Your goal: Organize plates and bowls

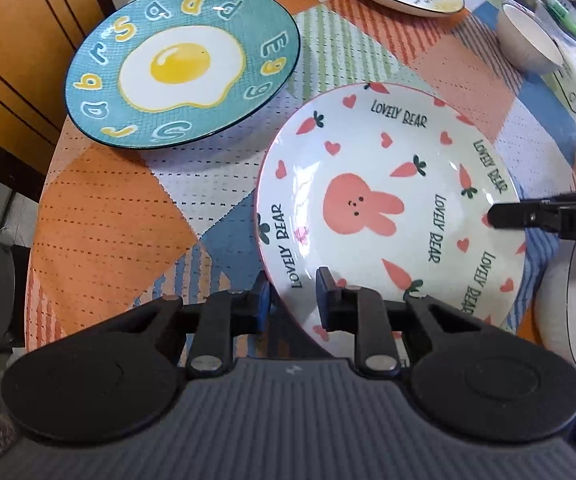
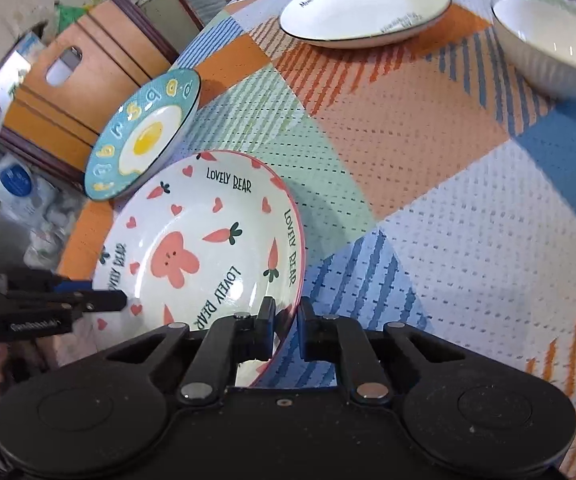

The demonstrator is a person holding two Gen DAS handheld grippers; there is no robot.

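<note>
Both grippers sit on the white round ceramic plate with pink rabbit and carrots (image 1: pixel 387 200), opposite rims. Your left gripper (image 1: pixel 292 298) straddles its near-left rim, fingers either side, looks clamped. Your right gripper (image 2: pixel 286 320) does the same on the right rim, jaws nearly together on the edge. The plate appears tilted, partly off the patchwork tablecloth (image 2: pixel 467 240); it reads "LOVELY BEAR" repeatedly. The teal round plate with fried-egg print and letters (image 1: pixel 180 66) lies just beyond-left, close on the left gripper's side. Farther: white black-rimmed plate (image 2: pixel 363 4), writing unreadable, and white ribbed bowl (image 2: pixel 551 44).
</note>
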